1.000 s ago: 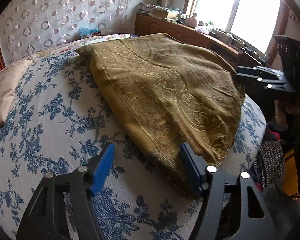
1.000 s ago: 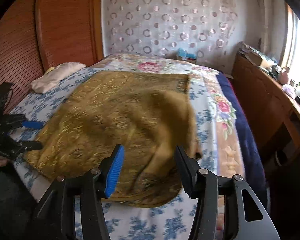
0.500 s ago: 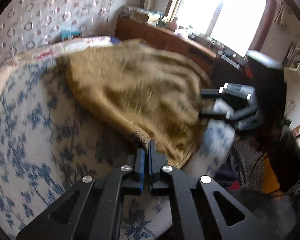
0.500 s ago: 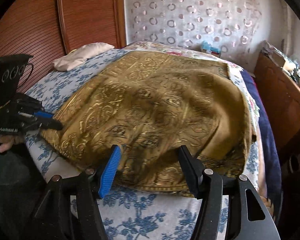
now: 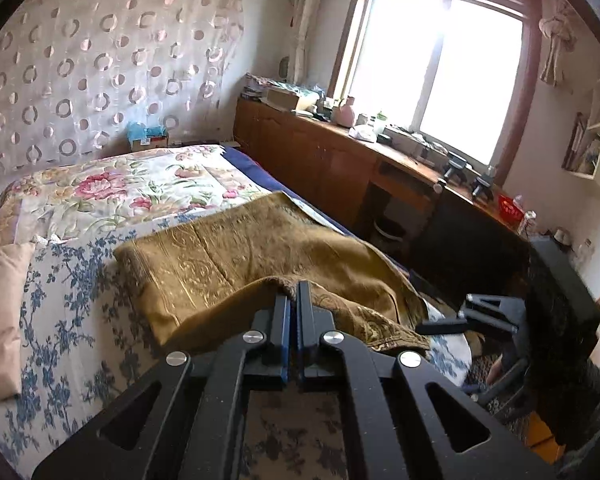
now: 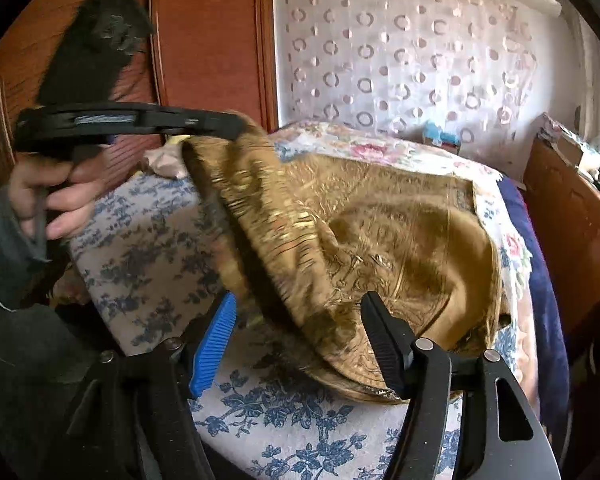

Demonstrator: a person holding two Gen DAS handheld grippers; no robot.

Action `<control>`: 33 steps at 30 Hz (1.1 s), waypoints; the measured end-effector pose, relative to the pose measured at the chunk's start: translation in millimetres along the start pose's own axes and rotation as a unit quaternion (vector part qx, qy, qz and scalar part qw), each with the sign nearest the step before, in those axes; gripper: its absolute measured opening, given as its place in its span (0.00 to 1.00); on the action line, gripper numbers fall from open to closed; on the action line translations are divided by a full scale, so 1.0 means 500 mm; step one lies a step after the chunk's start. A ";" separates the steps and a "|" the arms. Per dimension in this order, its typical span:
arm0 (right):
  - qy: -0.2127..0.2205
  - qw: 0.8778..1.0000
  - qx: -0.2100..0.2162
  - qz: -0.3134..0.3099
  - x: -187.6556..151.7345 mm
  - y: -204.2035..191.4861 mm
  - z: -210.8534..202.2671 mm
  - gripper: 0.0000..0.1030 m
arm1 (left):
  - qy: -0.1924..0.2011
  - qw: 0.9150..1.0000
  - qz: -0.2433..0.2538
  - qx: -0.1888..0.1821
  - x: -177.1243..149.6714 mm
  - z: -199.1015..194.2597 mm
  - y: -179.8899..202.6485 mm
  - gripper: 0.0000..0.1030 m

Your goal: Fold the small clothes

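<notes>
A golden-brown patterned cloth [image 5: 240, 264] lies spread on the bed. My left gripper [image 5: 294, 292] is shut on its near corner and holds that corner raised off the sheet. In the right wrist view the left gripper [image 6: 236, 124] is up at the left, and the cloth [image 6: 400, 240] hangs from it in a steep fold. My right gripper [image 6: 299, 300] is low over the cloth's near edge with its jaws opening. The fold lies between its fingers, but the pads do not press on it. The left wrist view shows the right gripper [image 5: 456, 314] at the bed's right side.
The bed has a blue-flowered sheet [image 6: 284, 412], a flowered quilt [image 5: 112, 192] at the far end and a beige pillow [image 5: 0, 312] on the left. A cluttered wooden cabinet [image 5: 324, 156] runs under the window. A person's hand [image 6: 56, 196] holds the left gripper before a wooden panel.
My left gripper shut on the cloth's near corner and rose with it, pulling the cloth into a fold. My right gripper spread wider and came closer to the cloth's edge.
</notes>
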State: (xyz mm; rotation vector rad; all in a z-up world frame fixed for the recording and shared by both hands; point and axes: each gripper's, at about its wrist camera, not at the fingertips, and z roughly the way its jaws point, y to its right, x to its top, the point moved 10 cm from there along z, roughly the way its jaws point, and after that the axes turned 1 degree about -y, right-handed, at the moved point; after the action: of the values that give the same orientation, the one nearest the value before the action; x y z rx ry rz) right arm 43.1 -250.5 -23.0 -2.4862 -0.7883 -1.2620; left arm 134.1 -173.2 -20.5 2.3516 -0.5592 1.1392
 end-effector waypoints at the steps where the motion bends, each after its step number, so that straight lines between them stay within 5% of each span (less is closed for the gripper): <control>1: -0.004 1.000 -0.003 -0.002 -0.005 0.003 0.001 0.67 | 0.002 1.000 -0.002 0.001 0.003 0.001 -0.005 0.03; 16: -0.056 0.996 -0.063 -0.006 -0.027 0.074 0.111 0.67 | 0.011 0.999 -0.034 0.017 -0.001 -0.003 -0.068 0.03; 17: -0.056 0.996 -0.067 -0.013 -0.022 0.074 0.111 0.64 | 0.012 0.999 -0.036 0.018 0.000 -0.003 -0.075 0.03; 19: -0.051 0.996 -0.063 -0.027 -0.006 0.068 0.110 0.38 | 0.013 0.999 -0.038 0.021 0.001 -0.003 -0.086 0.03; 20: -0.050 0.996 -0.064 -0.035 0.003 0.062 0.109 0.17 | 0.014 0.999 -0.039 0.024 0.004 -0.003 -0.091 0.03; 21: -0.045 0.995 -0.072 -0.045 0.018 0.064 0.108 0.09 | 0.017 0.999 -0.039 0.031 0.007 -0.003 -0.100 0.03; 33: 0.010 0.993 -0.092 -0.073 0.272 0.098 0.176 0.05 | 0.011 0.993 -0.050 0.103 0.080 0.064 -0.254 0.03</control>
State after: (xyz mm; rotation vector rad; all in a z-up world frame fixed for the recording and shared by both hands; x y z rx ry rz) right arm 195.1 -203.7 34.7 -2.5932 -0.9022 -1.4688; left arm 245.6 -94.6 -34.8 2.5050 -0.3239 1.2266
